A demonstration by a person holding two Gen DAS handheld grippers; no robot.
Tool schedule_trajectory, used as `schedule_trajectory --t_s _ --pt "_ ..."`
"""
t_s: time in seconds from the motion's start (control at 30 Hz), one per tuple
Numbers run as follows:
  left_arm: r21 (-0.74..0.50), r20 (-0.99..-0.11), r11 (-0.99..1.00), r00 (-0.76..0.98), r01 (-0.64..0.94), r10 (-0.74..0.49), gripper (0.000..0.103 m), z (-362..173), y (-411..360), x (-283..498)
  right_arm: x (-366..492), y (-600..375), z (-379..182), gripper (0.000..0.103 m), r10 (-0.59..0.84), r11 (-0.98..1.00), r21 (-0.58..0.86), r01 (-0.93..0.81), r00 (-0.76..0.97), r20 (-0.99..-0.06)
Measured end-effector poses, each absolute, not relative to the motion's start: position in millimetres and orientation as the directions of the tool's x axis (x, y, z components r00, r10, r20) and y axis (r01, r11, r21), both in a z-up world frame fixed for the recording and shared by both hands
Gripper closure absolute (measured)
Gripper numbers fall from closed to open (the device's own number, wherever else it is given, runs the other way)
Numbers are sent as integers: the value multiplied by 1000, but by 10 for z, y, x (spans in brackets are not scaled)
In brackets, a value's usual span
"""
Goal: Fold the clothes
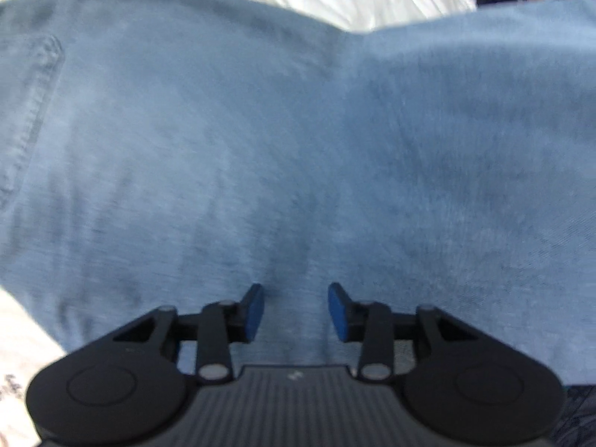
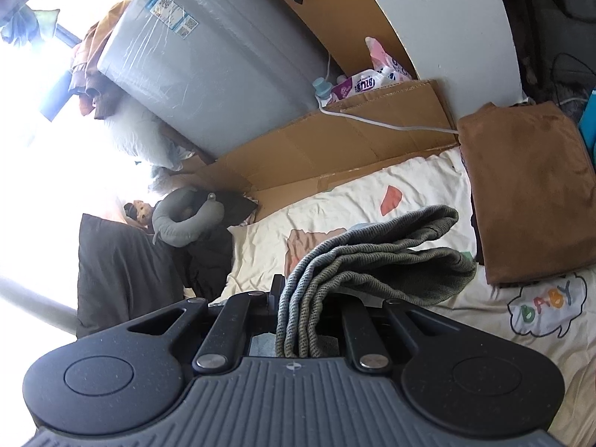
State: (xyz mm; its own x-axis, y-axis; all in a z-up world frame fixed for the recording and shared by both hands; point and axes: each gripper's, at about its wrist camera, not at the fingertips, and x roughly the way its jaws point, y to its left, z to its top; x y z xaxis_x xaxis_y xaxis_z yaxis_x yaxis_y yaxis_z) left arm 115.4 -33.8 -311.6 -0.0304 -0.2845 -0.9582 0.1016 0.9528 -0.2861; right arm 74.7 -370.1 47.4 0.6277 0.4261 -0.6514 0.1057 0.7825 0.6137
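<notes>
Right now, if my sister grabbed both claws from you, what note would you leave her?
Left claw: open, empty, right above the blue garment spread out flat.
Right claw: shut on the grey knit garment, which is bunched and drapes past the fingers above the cream sheet.
Done: a brown garment lies folded on the sheet.
Left: fold the grey knit and the blue one.

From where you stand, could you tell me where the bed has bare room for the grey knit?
Bare sheet lies between the cardboard and the grey knit in the right claw. A smaller patch sits around the BABY print. The folded brown cloth crowds the right; pillows crowd the left.
</notes>
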Motion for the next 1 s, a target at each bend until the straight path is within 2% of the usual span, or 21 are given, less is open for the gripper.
schedule_trajectory --t_s 0.17,0.3,0.57,0.77,1.0 --pt "-251 -967 965 33 81 -254 60 -2767 -95 1265 736 -3683 472 94 437 777 622 99 626 -646" --pt "-234 -966 970 97 64 -239 50 -2470 34 1382 743 -3674 470 94 441 777 623 95 624 -645" --pt "-179 -965 983 187 37 -183 47 -1887 497 1339 777 -3546 476 94 452 781 620 77 614 -647" --pt "-121 -958 993 260 8 -119 27 -1589 887 1279 807 -3329 450 94 474 787 614 49 589 -655" --pt "-81 -954 995 295 -65 -58 25 -1455 1455 1273 878 -3146 423 94 504 775 631 37 566 -652"
